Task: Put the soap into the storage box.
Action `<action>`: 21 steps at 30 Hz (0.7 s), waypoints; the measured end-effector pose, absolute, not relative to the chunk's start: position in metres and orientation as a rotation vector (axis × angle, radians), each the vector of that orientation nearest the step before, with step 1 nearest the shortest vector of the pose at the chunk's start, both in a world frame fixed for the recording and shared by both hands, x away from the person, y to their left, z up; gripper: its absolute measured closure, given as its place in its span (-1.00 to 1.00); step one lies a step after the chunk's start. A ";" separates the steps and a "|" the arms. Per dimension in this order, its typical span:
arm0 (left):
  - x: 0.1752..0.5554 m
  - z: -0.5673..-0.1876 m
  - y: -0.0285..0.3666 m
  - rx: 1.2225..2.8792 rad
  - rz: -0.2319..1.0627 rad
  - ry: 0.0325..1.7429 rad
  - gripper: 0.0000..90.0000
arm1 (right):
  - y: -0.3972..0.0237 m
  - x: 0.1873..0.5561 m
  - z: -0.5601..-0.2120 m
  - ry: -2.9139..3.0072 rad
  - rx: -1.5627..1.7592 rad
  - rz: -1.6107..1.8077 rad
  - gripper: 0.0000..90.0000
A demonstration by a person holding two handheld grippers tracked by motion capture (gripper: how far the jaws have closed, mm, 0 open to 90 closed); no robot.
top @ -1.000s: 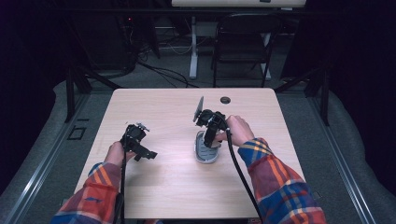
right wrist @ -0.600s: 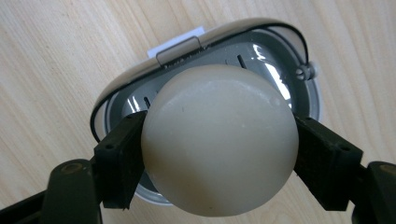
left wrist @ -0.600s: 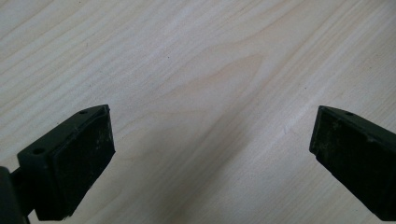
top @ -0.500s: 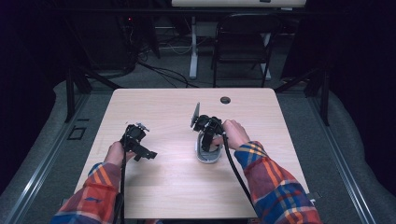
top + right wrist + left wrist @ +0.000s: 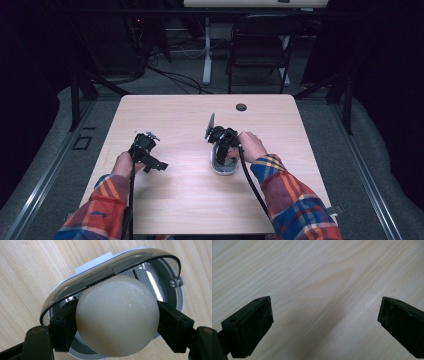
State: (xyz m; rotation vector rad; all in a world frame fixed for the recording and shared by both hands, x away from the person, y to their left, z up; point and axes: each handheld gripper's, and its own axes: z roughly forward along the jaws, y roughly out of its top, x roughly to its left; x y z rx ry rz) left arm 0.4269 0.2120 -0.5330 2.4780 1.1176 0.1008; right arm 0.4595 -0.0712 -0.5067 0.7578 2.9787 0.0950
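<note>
Right gripper view: tongs (image 5: 117, 322) around pale ball (image 5: 117, 317).

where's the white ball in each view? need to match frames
High view: the white ball can't be made out; it would sit under the right gripper, over the grey container, right of table centre.
Left gripper view: open jaws over bare wooden table.
Right gripper view: white ball at centre, clamped between both jaws above the grey container.
Shared landmark: the table's light wood grain.
</note>
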 end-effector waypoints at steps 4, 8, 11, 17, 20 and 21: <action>0.427 -0.533 0.211 2.476 0.104 1.119 -1.00 | -0.073 0.460 -0.507 2.978 0.766 0.113 -0.47; 0.427 -0.533 0.211 2.475 0.105 1.120 -1.00 | -0.075 0.459 -0.504 2.972 0.772 0.138 -0.50; 0.426 -0.533 0.211 2.477 0.108 1.122 -1.00 | -0.076 0.457 -0.501 2.973 0.772 0.140 -0.57; 0.426 -0.533 0.211 2.476 0.101 1.122 -1.00 | -0.080 0.451 -0.490 2.967 0.767 0.190 -0.68; 0.426 -0.533 0.212 2.475 0.101 1.122 -1.00 | -0.082 0.448 -0.485 2.959 0.763 0.209 -0.69; 0.426 -0.533 0.211 2.476 0.101 1.122 -1.00 | -0.084 0.446 -0.481 2.959 0.764 0.232 -0.73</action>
